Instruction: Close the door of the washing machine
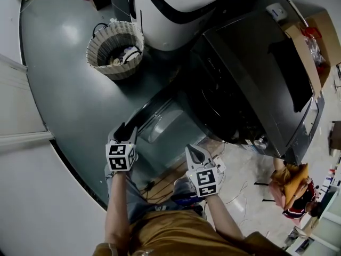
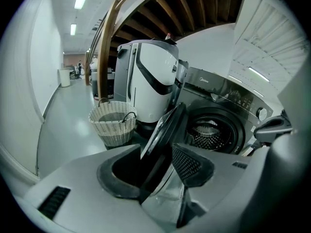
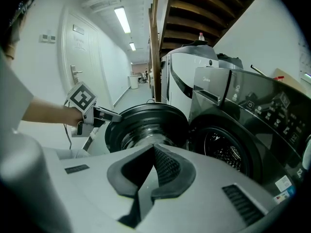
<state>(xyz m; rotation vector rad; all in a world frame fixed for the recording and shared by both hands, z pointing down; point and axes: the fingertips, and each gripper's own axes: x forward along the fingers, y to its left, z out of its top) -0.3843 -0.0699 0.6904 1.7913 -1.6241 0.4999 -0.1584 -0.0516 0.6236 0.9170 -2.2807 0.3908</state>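
1. Left gripper point(image 1: 126, 132) does the work here: its jaws are closed on the outer rim of the door point(image 3: 146, 125), with the rim's edge running between the two pads (the right gripper view shows the tips on the side away from the hinge).
2. Right gripper point(image 3: 153, 166) has its jaws drawn together on nothing. It hangs near the left one, facing the door and the drum opening point(image 3: 221, 154).
3. We see the door swung wide from the dark washing machine point(image 1: 250, 84), so we judge that the closing swing is not yet made.
4. Slip: we hold only a thin, smooth-looking rim. If we push in a straight line instead of following the hinge's arc, the rim could slide out and the door could stall half open.
5. Pinch: jaws that straddle the rim could be caught between the door and the machine front at the end of the swing, unless we let go or change to a flat push first.
6. Weak finish: too soft a push could leave the door resting on the latch without catching.
7. Obstruction: the idle right gripper sits close to the door's path and could be struck. The wicker basket point(image 1: 115, 49) stands well apart, so we expect no trouble from it.
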